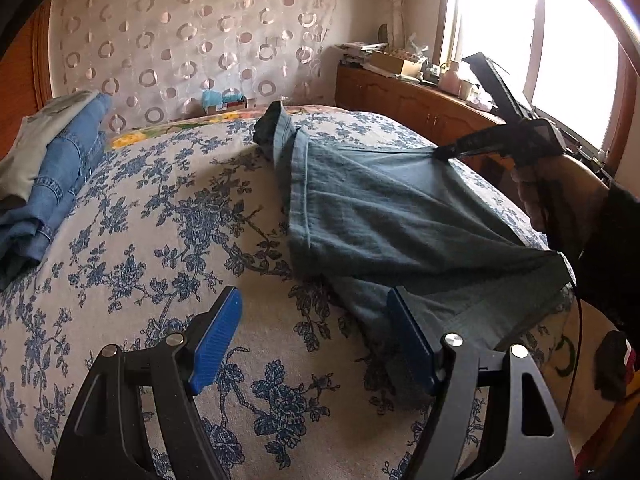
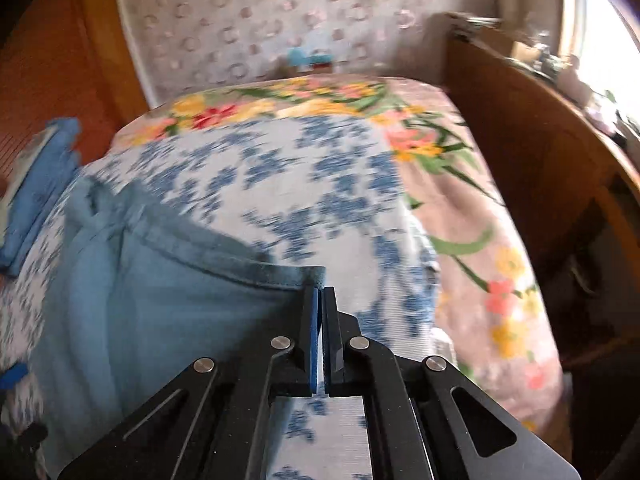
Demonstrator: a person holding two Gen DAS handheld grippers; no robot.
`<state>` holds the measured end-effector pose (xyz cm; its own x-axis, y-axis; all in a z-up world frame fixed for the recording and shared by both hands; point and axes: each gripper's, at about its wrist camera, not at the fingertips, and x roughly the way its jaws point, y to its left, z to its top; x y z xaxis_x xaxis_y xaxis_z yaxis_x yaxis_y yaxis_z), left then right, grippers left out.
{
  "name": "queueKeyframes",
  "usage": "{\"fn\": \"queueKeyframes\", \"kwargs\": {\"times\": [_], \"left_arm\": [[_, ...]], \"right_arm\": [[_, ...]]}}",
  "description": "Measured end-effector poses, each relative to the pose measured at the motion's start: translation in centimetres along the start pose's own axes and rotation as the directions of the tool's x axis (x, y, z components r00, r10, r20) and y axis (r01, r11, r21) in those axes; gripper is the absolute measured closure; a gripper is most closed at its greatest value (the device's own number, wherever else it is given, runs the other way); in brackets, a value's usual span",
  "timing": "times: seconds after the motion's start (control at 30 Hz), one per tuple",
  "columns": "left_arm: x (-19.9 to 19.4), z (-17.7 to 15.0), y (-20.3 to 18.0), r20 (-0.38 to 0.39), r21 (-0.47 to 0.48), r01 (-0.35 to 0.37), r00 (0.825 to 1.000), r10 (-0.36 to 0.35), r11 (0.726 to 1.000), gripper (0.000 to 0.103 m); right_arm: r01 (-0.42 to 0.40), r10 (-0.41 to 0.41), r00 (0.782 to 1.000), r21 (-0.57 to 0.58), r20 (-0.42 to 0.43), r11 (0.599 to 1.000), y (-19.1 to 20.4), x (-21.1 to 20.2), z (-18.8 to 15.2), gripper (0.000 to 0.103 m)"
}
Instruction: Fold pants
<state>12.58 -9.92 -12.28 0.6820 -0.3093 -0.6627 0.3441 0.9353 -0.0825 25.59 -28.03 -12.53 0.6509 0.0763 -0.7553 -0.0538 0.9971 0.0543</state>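
**Right gripper lifts pants corner; left gripper spread wide**

Pants (image 1: pixel 384 216), grey-blue, lie on the bed (image 1: pixel 168 240) over the blue-floral cover, right of centre. Right gripper (image 2: pixel 320 294): fingers pinched tight on a hemmed corner of the pants, cloth pulled taut and raised off the bed. Left gripper (image 1: pixel 316 340): jaws wide apart, holding nothing, low over the near edge of the pants. Jeans (image 1: pixel 60 176) piled at far left, well apart.

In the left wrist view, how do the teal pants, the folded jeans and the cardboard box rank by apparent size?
1. teal pants
2. folded jeans
3. cardboard box, far from the camera, so its true size is unsure.
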Motion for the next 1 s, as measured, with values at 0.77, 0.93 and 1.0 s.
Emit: {"fn": "queueKeyframes", "kwargs": {"times": [0.77,0.93,1.0], "left_arm": [[-4.2,0.3,4.3,0.065,-0.071,-0.017,0.998,0.022,0.997,0.027],[-4.9,0.3,5.5,0.076,-0.088,-0.020,0.997,0.026,0.996,0.027],[-4.9,0.2,5.8,0.077,-0.092,-0.019,0.997,0.027,0.996,0.027]], "right_arm": [[-0.343,0.378,0.925,-0.351,0.036,0.871,16.0,-7.7,-7.9,0.071],[-0.363,0.386,0.922,-0.377,-0.017,0.852,18.5,-5.2,-8.9,0.071],[-0.372,0.391,0.920,-0.385,-0.031,0.845,19.3,-4.6,-9.3,0.071]]}}
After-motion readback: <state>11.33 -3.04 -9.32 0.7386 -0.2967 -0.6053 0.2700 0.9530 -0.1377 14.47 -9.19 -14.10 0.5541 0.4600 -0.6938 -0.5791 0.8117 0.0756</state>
